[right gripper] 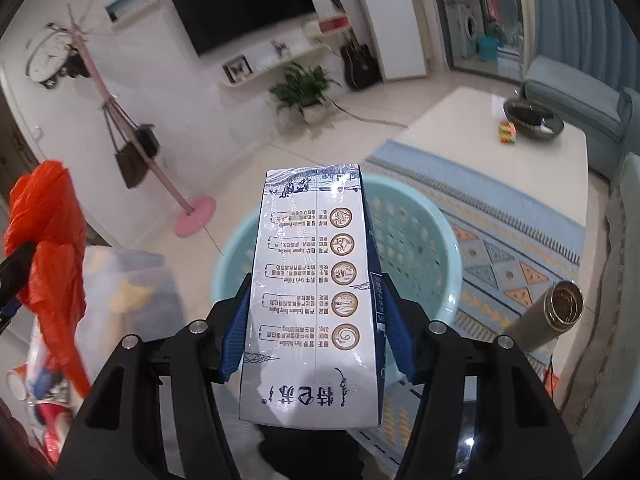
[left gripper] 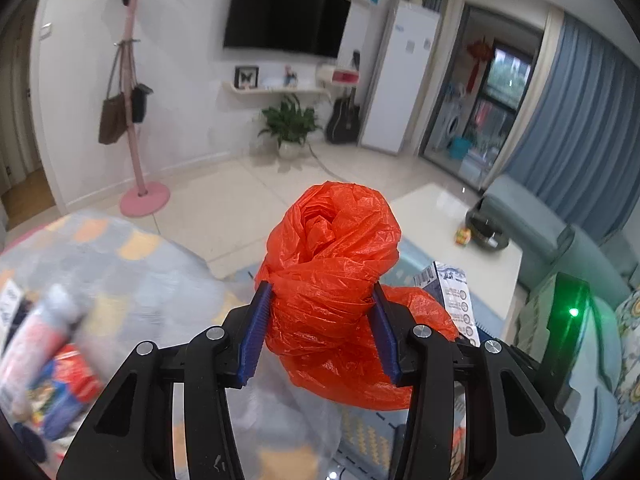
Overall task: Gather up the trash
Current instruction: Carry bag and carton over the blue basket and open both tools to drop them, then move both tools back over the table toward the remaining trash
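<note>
A: What has the left gripper (left gripper: pixel 320 304) got?

B: A crumpled orange plastic bag (left gripper: pixel 332 276), thin and crinkly, bunched into a knot-like wad. The blue ribbed pads press into it from both sides, the jaws roughly half closed. The wad bulges out beyond the fingertips toward the far wall, and a looser fold hangs below.

A: And the right gripper (right gripper: pixel 316 308)?

B: Clamped on a milk carton (right gripper: pixel 312 300), a glossy rectangular box, white with dark blue sides and a column of round brown emblems. Its long axis runs along the fingers, one end pointing away toward the far side of the room, the other back by the camera. The jaws stand about as wide as the carton's face.

A: What is beneath it?

B: A pale blue plastic basket (right gripper: pixel 424 240), round, with a perforated wall, standing on a patterned rug (right gripper: pixel 516 252). The carton's far end is over the basket's opening.

A: Anything nearby?

B: To the right, a metallic cylindrical flask (right gripper: pixel 548 316) lies tilted, mouth open. In the right view the orange bag shows at far left, well apart from the carton.
</note>
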